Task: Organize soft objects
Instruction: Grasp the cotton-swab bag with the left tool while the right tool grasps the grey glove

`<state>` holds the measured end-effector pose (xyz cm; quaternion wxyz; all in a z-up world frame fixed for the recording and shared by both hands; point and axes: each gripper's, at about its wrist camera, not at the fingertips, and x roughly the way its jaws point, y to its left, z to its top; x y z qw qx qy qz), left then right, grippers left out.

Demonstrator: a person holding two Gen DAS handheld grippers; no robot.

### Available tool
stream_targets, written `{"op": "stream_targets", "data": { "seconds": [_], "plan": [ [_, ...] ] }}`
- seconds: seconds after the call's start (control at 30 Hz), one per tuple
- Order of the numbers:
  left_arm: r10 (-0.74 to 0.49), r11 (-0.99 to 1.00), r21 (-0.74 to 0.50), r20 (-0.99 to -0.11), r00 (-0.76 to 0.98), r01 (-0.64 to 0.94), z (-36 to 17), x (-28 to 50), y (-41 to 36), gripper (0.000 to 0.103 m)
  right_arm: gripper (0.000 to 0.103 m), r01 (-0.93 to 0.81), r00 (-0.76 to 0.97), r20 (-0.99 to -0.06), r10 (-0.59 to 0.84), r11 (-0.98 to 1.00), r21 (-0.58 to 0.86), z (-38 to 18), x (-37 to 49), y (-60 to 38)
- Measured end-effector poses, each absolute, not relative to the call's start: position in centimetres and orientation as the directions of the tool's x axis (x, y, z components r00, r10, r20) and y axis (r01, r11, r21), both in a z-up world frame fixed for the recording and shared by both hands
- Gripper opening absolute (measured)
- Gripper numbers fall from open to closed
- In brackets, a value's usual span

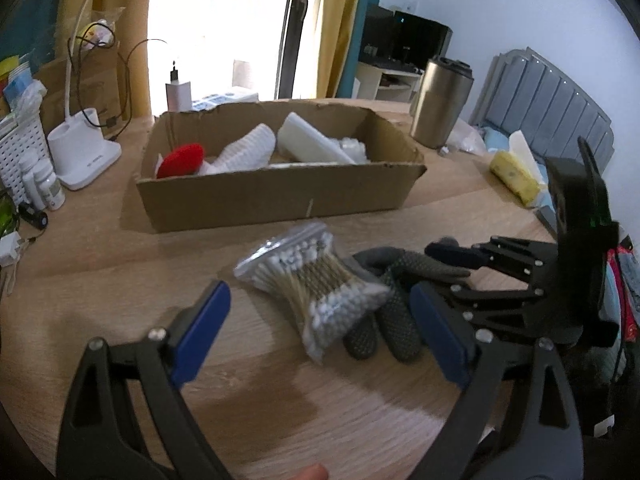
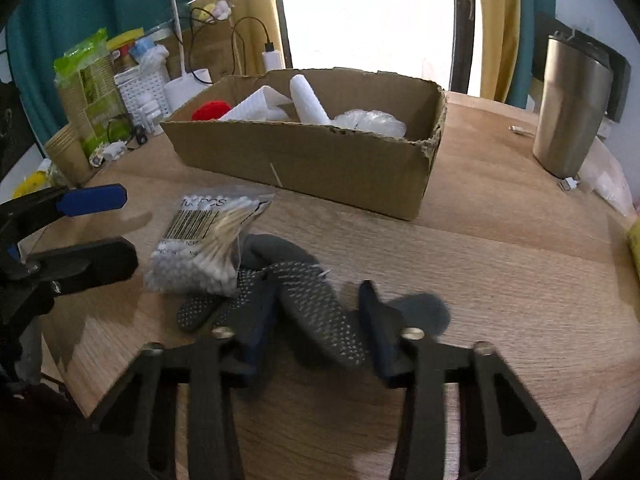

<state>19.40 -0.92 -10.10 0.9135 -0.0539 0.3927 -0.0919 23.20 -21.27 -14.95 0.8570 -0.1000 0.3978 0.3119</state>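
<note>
A clear bag of cotton swabs [image 1: 316, 284] lies on the wooden table, partly on a grey dotted glove [image 1: 394, 316]. My left gripper [image 1: 320, 320] is open, its blue pads either side of the bag, just short of it. My right gripper [image 2: 316, 320] is open around the glove's fingers [image 2: 320, 312], low over the table. It shows at the right of the left wrist view [image 1: 460, 256]. The bag [image 2: 204, 236] lies left of the glove. A cardboard box [image 1: 276, 196] behind holds a red soft thing [image 1: 180, 160] and white foam pieces [image 1: 248, 148].
A steel tumbler [image 2: 572, 112] stands at the right rear. A white lamp base [image 1: 80, 152], white basket [image 1: 20, 148] and bottles crowd the left edge. A yellow pack [image 1: 514, 176] lies at the right. Paper cups and a green bag [image 2: 88, 92] stand at the far left.
</note>
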Motion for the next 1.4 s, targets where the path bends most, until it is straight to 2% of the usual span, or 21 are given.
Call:
{"op": "stream_targets", "data": {
  "seconds": [0.07, 0.47, 0.7, 0.97, 1.4],
  "plan": [
    [-0.205, 0.979, -0.163, -0.714, 0.67, 0.126, -10.2, 19.7, -1.3, 0.093, 0.025, -0.601, 0.514, -0.725, 0.459, 0.795, 0.077, -14.6, 23.1, -21.7],
    [-0.174, 0.984, -0.116, -0.748, 0.641, 0.132, -11.0, 22.3, -3.3, 0.093, 0.024, -0.515, 0.629, -0.634, 0.451, 0.852, 0.095, -11.1, 23.7, -28.0],
    [-0.135, 0.991, -0.106, -0.772, 0.621, 0.084, -12.1, 24.4, -3.6, 0.093, 0.025, -0.479, 0.629, -0.641, 0.44, 0.869, 0.125, -12.1, 25.0, -30.1],
    [-0.114, 0.993, -0.085, -0.781, 0.614, 0.077, -12.9, 26.3, -4.0, 0.093, 0.033, -0.506, 0.596, -0.657, 0.462, 0.851, 0.139, -12.7, 26.1, -29.7],
    [-0.109, 0.994, -0.07, -0.79, 0.603, 0.088, -13.5, 25.9, -3.1, 0.092, 0.037, -0.499, 0.547, -0.741, 0.389, 0.862, 0.084, -14.8, 27.0, -28.5]
  ]
}}
